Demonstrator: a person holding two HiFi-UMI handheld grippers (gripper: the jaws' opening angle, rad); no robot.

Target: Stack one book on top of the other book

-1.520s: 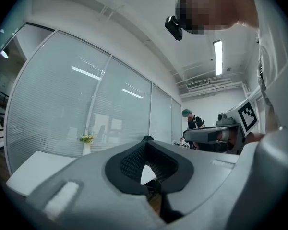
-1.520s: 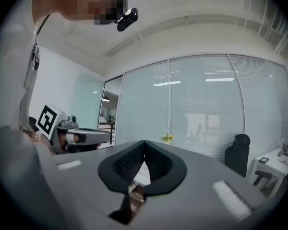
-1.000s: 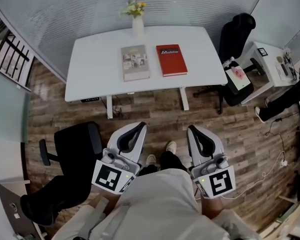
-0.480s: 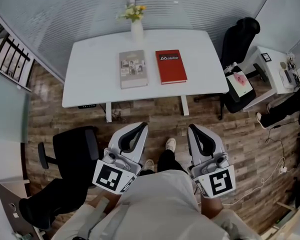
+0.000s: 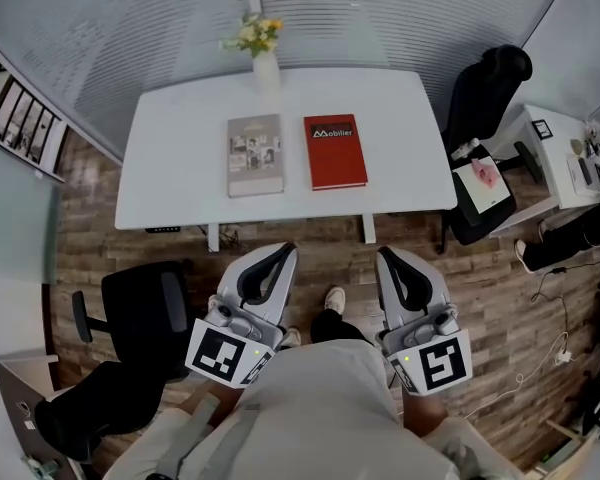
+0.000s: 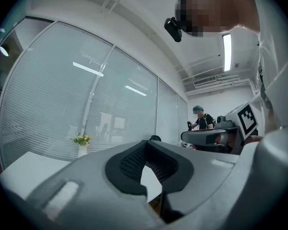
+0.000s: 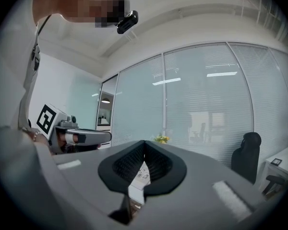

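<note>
The left gripper (image 5: 279, 252) and the right gripper (image 5: 384, 258) were both closed and empty, each pair of jaws meeting at the tips with nothing between the dark pads, as the two gripper views showed. From the head view they pointed side by side toward the white table (image 5: 170, 183), held over the wooden floor (image 5: 290, 230) on the near side of the table's front edge and well apart from the books. The grey book (image 5: 255, 155) and the red book (image 5: 335, 151) lay flat on the tabletop next to each other, the grey one to the left and the red one to the right, with a narrow strip of table between them, so neither rested on the other. A white vase of yellow flowers (image 5: 263, 63) stood upright near the table's far edge, just behind the grey book. A black office chair (image 5: 145, 308) stood on the floor left of the left gripper, and another black chair (image 5: 488, 88) sat off the table's right end, beside a smaller desk (image 5: 555, 173).
</note>
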